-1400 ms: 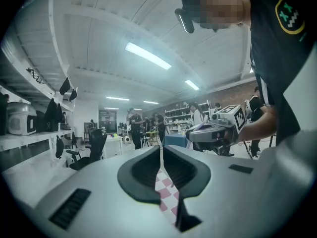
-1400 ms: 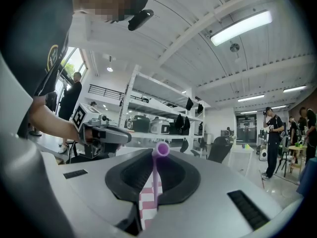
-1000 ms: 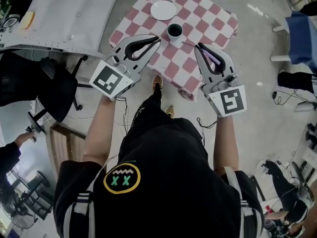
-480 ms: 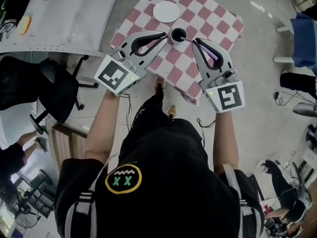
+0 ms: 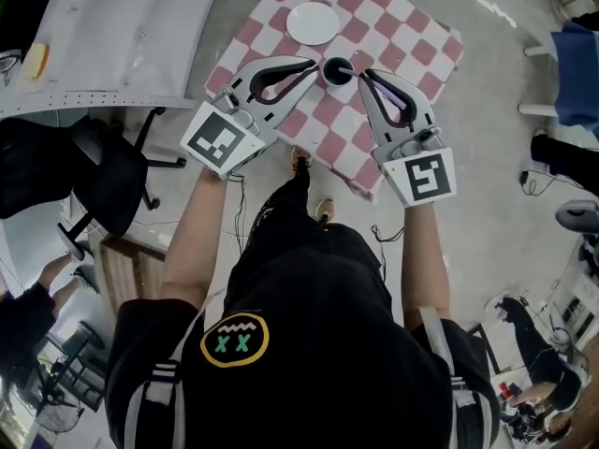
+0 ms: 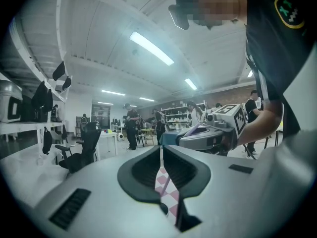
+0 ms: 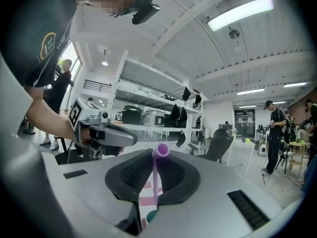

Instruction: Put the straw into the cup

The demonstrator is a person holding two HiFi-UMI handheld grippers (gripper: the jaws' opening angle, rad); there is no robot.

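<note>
Right tool point(image 5: 366, 74) clenched on purple straw point(image 7: 154, 182) beside dark cup point(image 5: 336, 69); left tool point(image 5: 311, 64) closed, empty.

The counter point(image 5: 413, 37) is covered in pink-and-white checks. A white plate point(image 5: 313, 23) is set at its far left, a dark cup point(image 5: 336, 70) just nearer.

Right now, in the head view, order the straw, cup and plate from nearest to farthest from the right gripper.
1. The straw, held in the right gripper.
2. The cup, just left of its tips.
3. The plate, beyond the cup, farther left.
</note>
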